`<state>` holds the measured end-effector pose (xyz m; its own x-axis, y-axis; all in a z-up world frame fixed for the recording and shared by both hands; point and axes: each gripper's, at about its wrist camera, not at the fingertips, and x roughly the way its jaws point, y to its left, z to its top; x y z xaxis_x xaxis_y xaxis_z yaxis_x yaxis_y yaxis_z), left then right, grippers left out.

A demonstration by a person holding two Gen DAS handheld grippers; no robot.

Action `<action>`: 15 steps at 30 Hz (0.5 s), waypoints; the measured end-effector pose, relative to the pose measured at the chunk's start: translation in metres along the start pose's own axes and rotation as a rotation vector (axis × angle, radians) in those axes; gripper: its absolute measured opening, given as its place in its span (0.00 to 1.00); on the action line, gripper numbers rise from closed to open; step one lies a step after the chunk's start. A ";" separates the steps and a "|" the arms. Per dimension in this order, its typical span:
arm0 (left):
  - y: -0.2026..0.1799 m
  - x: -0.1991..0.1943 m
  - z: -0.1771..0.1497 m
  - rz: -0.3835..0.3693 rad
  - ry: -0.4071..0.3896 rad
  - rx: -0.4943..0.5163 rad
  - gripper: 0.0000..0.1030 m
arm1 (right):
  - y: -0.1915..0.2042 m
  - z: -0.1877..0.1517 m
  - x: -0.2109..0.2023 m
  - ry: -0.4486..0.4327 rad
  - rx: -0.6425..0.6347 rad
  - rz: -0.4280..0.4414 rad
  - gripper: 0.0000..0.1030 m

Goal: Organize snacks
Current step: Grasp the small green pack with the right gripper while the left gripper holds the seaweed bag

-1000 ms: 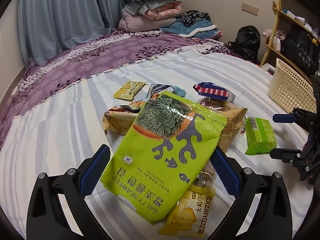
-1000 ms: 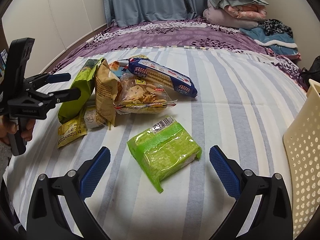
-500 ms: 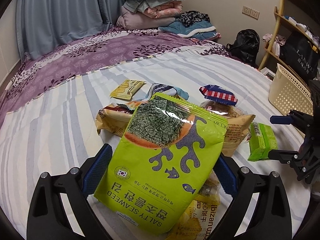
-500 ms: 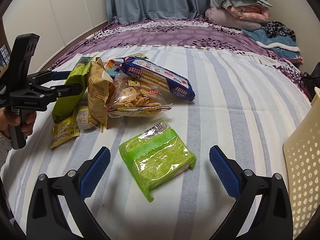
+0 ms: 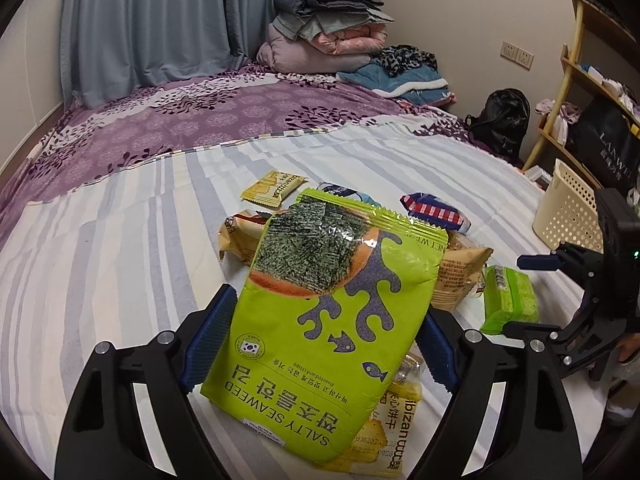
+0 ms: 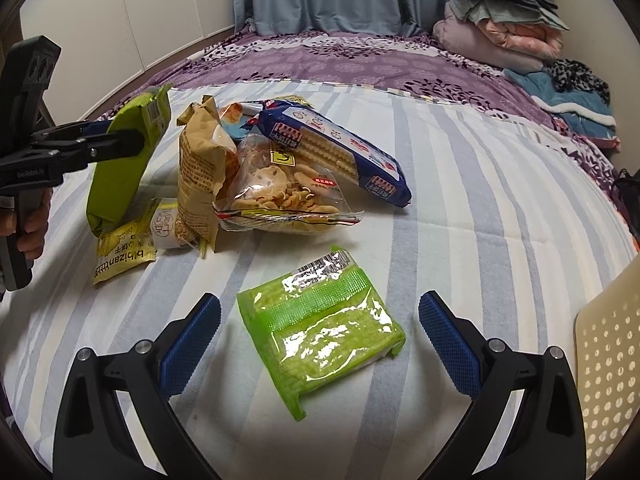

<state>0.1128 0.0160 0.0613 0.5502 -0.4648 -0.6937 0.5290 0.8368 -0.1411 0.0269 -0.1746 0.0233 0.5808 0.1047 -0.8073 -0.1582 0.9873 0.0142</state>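
Note:
My left gripper (image 5: 320, 344) is shut on a lime-green salty seaweed bag (image 5: 324, 320) and holds it tilted up above the bed. In the right wrist view the bag (image 6: 120, 160) hangs at the left between those fingers. My right gripper (image 6: 320, 332) is open, its blue pads either side of a green wafer pack (image 6: 324, 332) lying on the sheet. A pile holds a brown bag (image 6: 200, 172), a clear cracker bag (image 6: 280, 196), a blue biscuit pack (image 6: 332, 152) and a yellow biscuit packet (image 6: 120, 252).
A cream perforated basket (image 6: 608, 376) stands at the right edge; it also shows in the left wrist view (image 5: 568, 208). Folded blankets (image 5: 328, 36) lie at the head of the striped bed (image 6: 480, 208). A shelf (image 5: 580, 92) and black bag (image 5: 500, 120) stand beside the bed.
My left gripper has closed in on the seaweed bag and raised it, tilting it more upright. My right gripper has moved closer to the green wafer pack, still open.

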 end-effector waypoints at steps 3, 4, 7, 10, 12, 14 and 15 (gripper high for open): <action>0.001 -0.011 -0.001 0.010 -0.025 -0.018 0.83 | 0.001 0.001 0.003 0.007 -0.015 0.001 0.95; 0.001 -0.015 0.000 0.011 -0.034 -0.023 0.83 | 0.001 0.001 0.004 0.009 -0.017 -0.001 0.95; -0.001 -0.027 0.003 0.017 -0.057 -0.034 0.83 | 0.000 0.001 0.007 0.017 -0.016 -0.010 0.95; -0.006 -0.038 0.005 0.018 -0.072 -0.037 0.83 | -0.001 0.002 0.009 0.018 -0.012 -0.022 0.95; -0.010 -0.041 0.004 0.021 -0.073 -0.034 0.83 | -0.002 0.003 0.010 0.020 -0.006 -0.029 0.93; -0.014 -0.045 0.003 0.015 -0.079 -0.036 0.83 | -0.004 0.002 0.012 0.023 0.001 -0.025 0.85; -0.016 -0.046 0.002 0.010 -0.081 -0.038 0.83 | -0.004 0.002 0.011 0.022 0.004 -0.020 0.80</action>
<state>0.0800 0.0235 0.0972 0.6066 -0.4768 -0.6362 0.4989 0.8513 -0.1622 0.0360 -0.1774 0.0152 0.5662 0.0824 -0.8201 -0.1437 0.9896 0.0003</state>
